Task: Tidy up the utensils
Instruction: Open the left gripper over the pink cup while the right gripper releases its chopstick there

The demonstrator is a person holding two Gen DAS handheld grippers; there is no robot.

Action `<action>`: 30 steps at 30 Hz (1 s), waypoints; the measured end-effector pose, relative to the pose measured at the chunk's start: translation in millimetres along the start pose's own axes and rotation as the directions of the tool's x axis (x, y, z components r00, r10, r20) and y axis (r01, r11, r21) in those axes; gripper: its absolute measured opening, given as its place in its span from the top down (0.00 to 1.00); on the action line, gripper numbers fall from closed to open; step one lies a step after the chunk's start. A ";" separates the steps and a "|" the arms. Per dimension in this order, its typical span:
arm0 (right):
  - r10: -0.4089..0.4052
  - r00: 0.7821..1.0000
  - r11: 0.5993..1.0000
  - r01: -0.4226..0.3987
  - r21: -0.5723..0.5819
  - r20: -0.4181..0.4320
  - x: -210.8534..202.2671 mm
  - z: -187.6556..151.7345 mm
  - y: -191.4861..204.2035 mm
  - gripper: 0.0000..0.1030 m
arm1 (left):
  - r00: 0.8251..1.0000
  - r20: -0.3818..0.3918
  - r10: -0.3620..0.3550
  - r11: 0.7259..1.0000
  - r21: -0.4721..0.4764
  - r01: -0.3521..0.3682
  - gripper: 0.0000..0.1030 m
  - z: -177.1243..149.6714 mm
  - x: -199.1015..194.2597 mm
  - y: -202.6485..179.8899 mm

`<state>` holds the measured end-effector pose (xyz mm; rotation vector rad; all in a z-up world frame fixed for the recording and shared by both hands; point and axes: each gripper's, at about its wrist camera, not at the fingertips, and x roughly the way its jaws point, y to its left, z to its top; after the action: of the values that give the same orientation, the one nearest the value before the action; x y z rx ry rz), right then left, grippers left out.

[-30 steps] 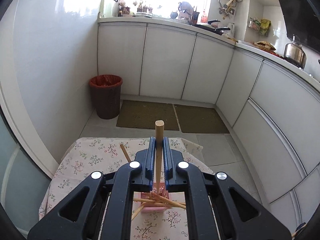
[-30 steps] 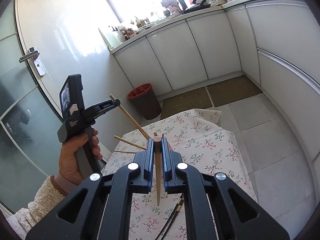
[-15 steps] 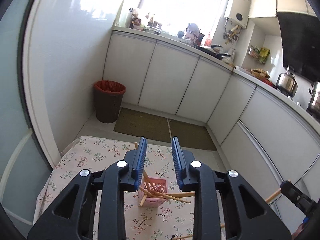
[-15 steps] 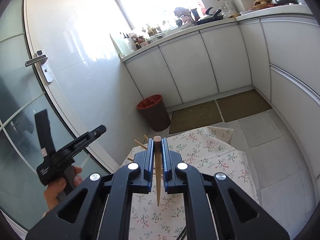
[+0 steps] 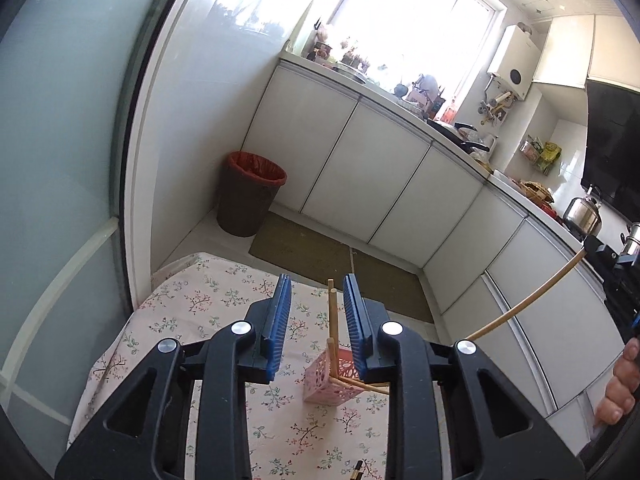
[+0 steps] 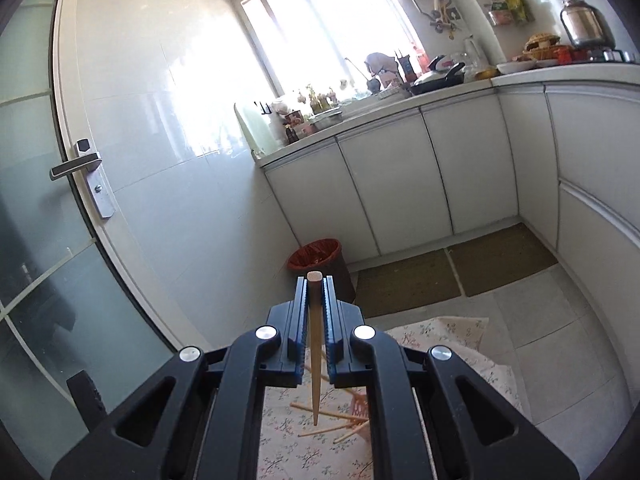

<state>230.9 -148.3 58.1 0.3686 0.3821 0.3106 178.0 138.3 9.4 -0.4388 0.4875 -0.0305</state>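
A pink lattice basket (image 5: pixel 324 384) stands on the floral tablecloth (image 5: pixel 208 300) with several wooden chopsticks in it, one upright (image 5: pixel 332 320), others leaning out. My left gripper (image 5: pixel 316 280) hovers above and in front of it, open, with nothing between its pads. My right gripper (image 6: pixel 315 280) is shut on a wooden chopstick (image 6: pixel 315 360) that hangs point down above the table. The basket (image 6: pixel 360 408) shows partly behind the right finger. In the left wrist view the right gripper (image 5: pixel 596 246) sits at the far right, its chopstick (image 5: pixel 520 308) slanting down-left.
A hand (image 5: pixel 620 392) shows at the right edge. Dark chopsticks (image 5: pixel 356 470) lie near the cloth's front. Beyond the table are a red-lined bin (image 5: pixel 248 196), floor mats (image 5: pixel 304 248) and white cabinets (image 5: pixel 360 176). A glass door (image 6: pixel 48 240) closes the left side.
My left gripper let go of its wooden chopstick, which now stands in the basket, opened and drew back. My right gripper rose with its chopstick still clamped.
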 end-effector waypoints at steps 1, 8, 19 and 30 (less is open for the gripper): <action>-0.025 1.000 0.999 0.025 -0.020 0.014 4.1 0.5 1.1 0.93 | 1.000 -0.008 -0.002 1.000 -0.009 0.002 0.75 -0.4 1.9 3.9; -0.121 0.993 0.986 0.122 -0.112 0.015 68.0 -42.7 -19.1 0.92 | 0.999 -0.049 0.001 1.000 0.001 -0.001 0.75 -7.2 15.4 6.2; -0.117 0.993 0.979 0.111 -0.168 -0.027 100.3 -78.3 -22.4 0.87 | 0.999 -0.050 0.010 0.998 0.059 -0.007 0.75 -11.2 13.5 -7.7; -0.228 0.974 0.959 0.220 -0.178 -0.023 28.3 -83.3 -18.0 0.56 | 0.998 -0.058 -0.015 0.987 0.161 0.024 0.58 -22.7 -11.3 -52.1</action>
<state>225.4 -130.1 -29.7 0.1441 0.4313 0.1289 161.4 83.4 18.1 -0.2840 0.5327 -0.1009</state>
